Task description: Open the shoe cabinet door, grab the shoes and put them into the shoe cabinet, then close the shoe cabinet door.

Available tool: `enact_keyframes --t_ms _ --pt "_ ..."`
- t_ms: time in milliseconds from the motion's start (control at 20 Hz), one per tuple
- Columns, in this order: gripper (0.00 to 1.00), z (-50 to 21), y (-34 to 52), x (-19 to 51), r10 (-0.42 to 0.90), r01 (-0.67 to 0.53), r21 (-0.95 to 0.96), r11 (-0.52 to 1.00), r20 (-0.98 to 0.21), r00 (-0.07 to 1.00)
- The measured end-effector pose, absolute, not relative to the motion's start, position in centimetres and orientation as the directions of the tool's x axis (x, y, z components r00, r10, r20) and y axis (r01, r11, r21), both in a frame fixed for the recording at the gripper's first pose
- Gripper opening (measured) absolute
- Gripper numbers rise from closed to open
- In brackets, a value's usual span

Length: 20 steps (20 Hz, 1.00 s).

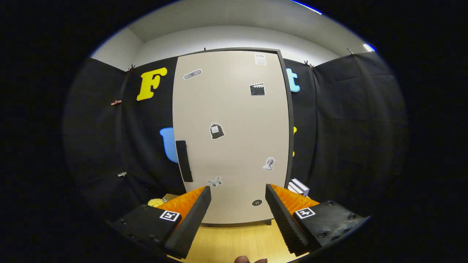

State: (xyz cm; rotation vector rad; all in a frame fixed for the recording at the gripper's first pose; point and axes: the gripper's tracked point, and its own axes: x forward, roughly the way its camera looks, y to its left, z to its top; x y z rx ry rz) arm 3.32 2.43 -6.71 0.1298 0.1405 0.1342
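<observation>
A tall beige shoe cabinet (234,120) stands straight ahead of the fingers on a wooden surface, its door shut. The door carries several small stickers, and a dark vertical handle (184,160) sits along its left edge. My gripper (237,193) is open, with nothing between its fingers. The fingertips frame the lower part of the door and stand a short way off it. The handle lies above and slightly left of the left fingertip (204,195).
The wooden surface (234,241) runs from under the fingers to the cabinet's foot. A small yellow object (155,202) lies left of the cabinet, behind the left finger. A white boxy item (299,187) sits right of the cabinet. Black cloth walls close in both sides.
</observation>
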Motion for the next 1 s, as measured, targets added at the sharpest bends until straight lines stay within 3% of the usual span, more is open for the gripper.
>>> enact_keyframes --t_ms 1000 --pt "0.98 -6.6 1.4 5.0 0.169 -0.154 0.130 0.980 -0.116 0.979"
